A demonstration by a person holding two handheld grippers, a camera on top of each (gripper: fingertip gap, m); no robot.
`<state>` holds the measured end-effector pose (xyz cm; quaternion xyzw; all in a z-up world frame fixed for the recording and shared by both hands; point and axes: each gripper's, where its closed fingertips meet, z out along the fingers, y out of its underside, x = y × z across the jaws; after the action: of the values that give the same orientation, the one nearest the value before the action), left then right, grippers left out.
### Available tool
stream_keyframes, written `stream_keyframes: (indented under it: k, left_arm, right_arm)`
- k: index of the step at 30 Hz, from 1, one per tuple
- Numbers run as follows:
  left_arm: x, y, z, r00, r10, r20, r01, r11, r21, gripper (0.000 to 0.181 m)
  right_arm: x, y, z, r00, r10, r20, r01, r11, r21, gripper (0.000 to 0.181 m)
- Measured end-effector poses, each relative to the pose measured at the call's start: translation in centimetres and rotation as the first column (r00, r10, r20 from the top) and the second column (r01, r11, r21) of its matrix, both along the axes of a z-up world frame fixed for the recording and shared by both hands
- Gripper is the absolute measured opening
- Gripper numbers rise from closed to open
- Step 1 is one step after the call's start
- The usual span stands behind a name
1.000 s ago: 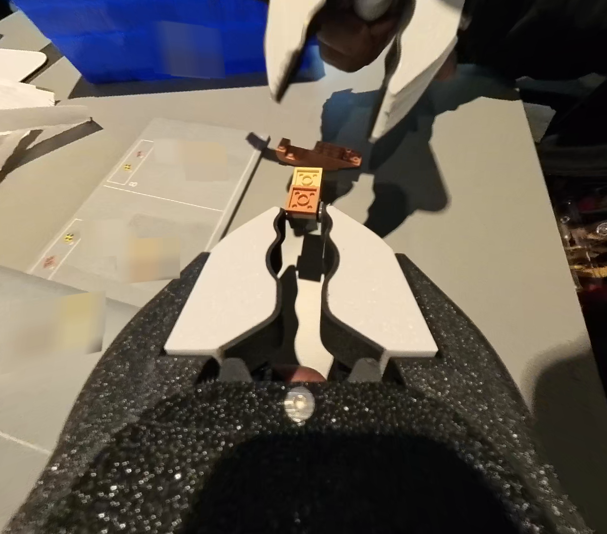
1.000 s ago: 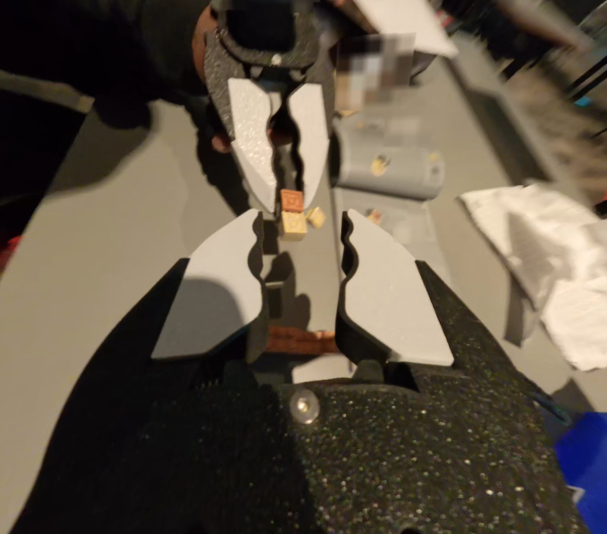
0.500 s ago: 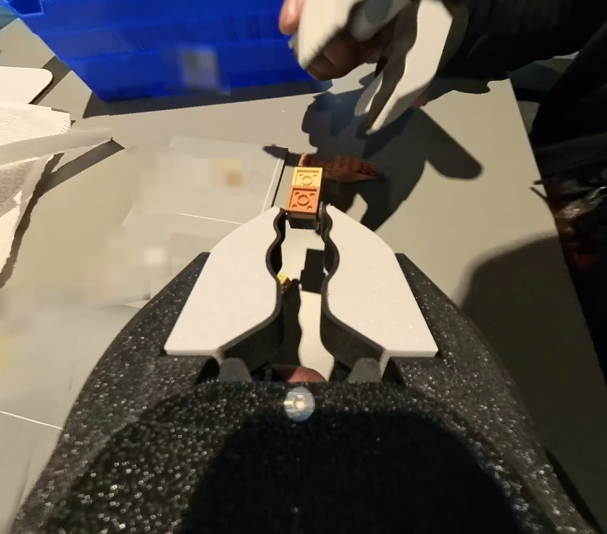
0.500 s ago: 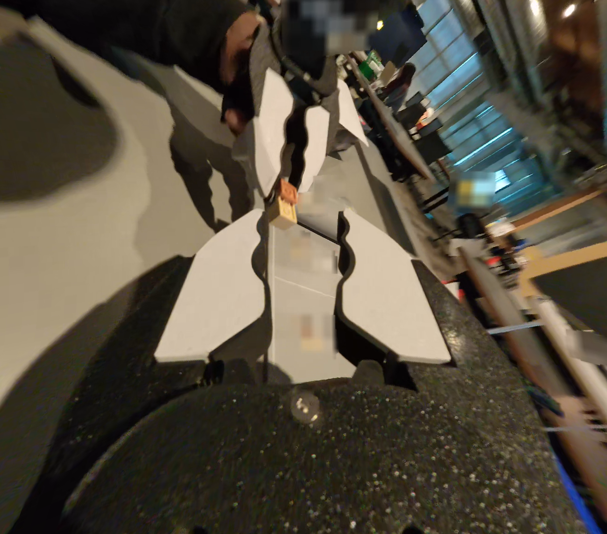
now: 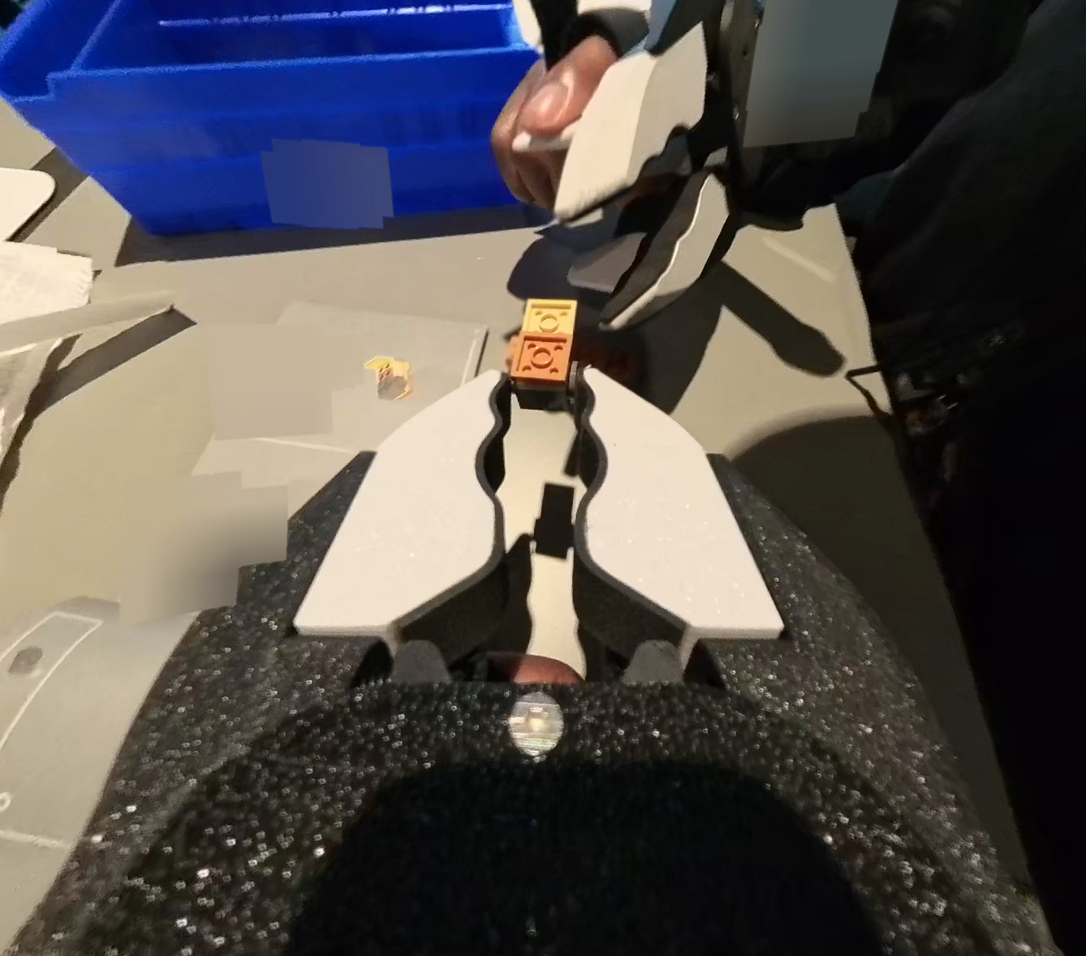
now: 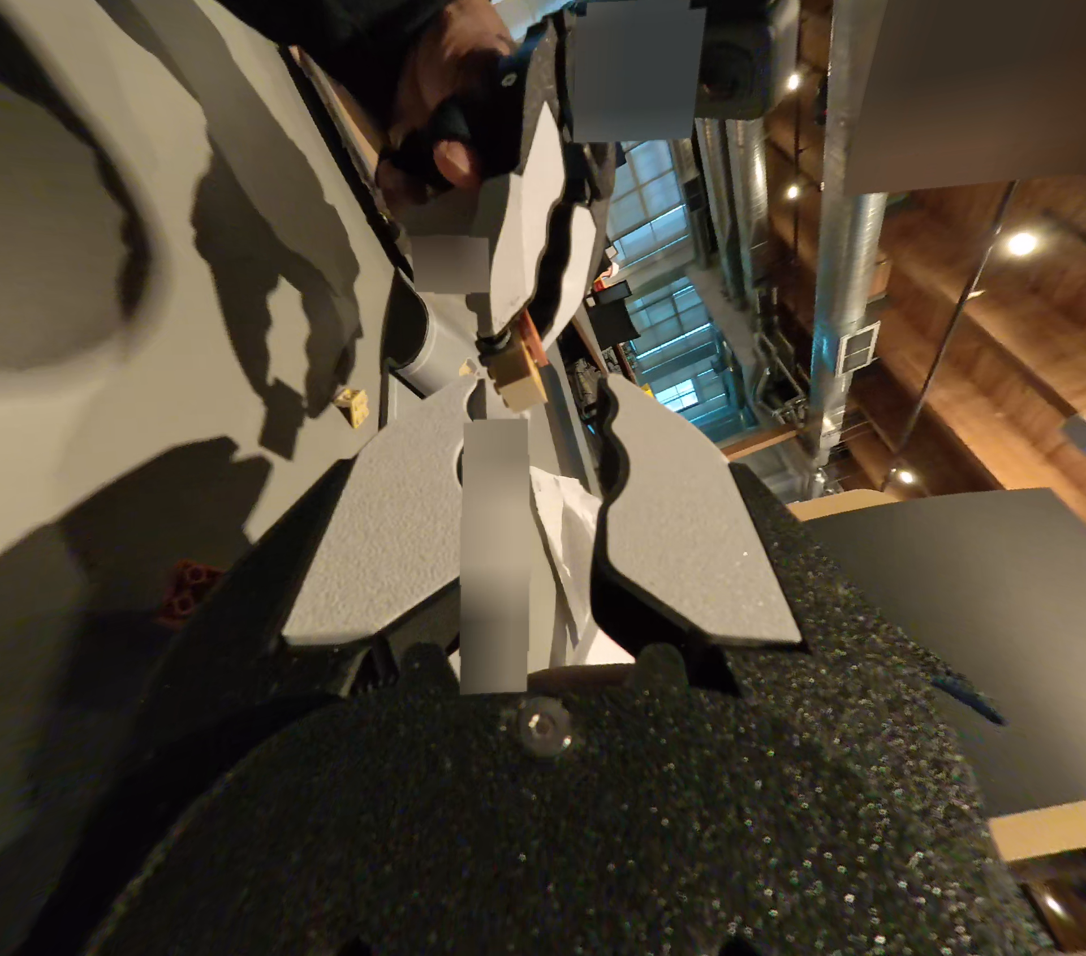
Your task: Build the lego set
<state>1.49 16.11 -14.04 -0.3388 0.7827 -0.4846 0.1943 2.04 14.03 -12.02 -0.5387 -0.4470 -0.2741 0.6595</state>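
We hold the small brick stack point(image 5: 543, 346), a yellow piece joined to an orange one, pinched at the tips of our left gripper point(image 5: 542, 387), jaws narrow, raised above the bench point(image 5: 764, 399). It is light, stiff and smooth, so flat sides are the best hold. Our right gripper point(image 6: 538, 399), jaws wide and empty, points at it, just beside.

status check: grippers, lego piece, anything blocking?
Left gripper shut on orange-and-yellow brick stack, off the table. Right gripper open, empty, tilted, close by stack. Loose yellow piece off to the side; nothing blocking.
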Motion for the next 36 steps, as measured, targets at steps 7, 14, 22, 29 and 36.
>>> stream_keyframes:
  k: [7,14,22,29,36]
  left_arm:
    - [-0.3,-1.5,1.3,0.999,-0.031,-0.032,0.03,1.0,-0.008,0.02]
    - [-0.6,-3.0,1.9,0.996,-0.078,-0.047,0.079,0.997,0.01,0.02]
    - [-0.9,-4.8,2.4,0.989,-0.145,-0.039,0.146,0.989,0.024,0.02]
    - [-0.8,-5.6,2.4,0.985,-0.169,-0.044,0.17,0.985,0.02,0.02]
    - [-1.0,-5.9,2.5,0.983,-0.179,-0.046,0.181,0.983,0.026,0.02]
  right_arm:
    - [-0.2,-0.8,0.5,0.998,-0.006,0.061,0.004,0.999,0.036,0.035]
    - [-0.8,-2.0,0.8,0.992,0.006,0.125,-0.015,0.997,0.071,0.034]
    - [-1.4,-3.3,1.3,0.988,0.032,0.154,-0.048,0.994,0.103,0.029]
    - [-1.5,-3.9,1.4,0.989,0.049,0.14,-0.063,0.993,0.099,0.021]
    - [-1.8,-4.1,1.3,0.988,0.061,0.144,-0.073,0.994,0.086,0.019]
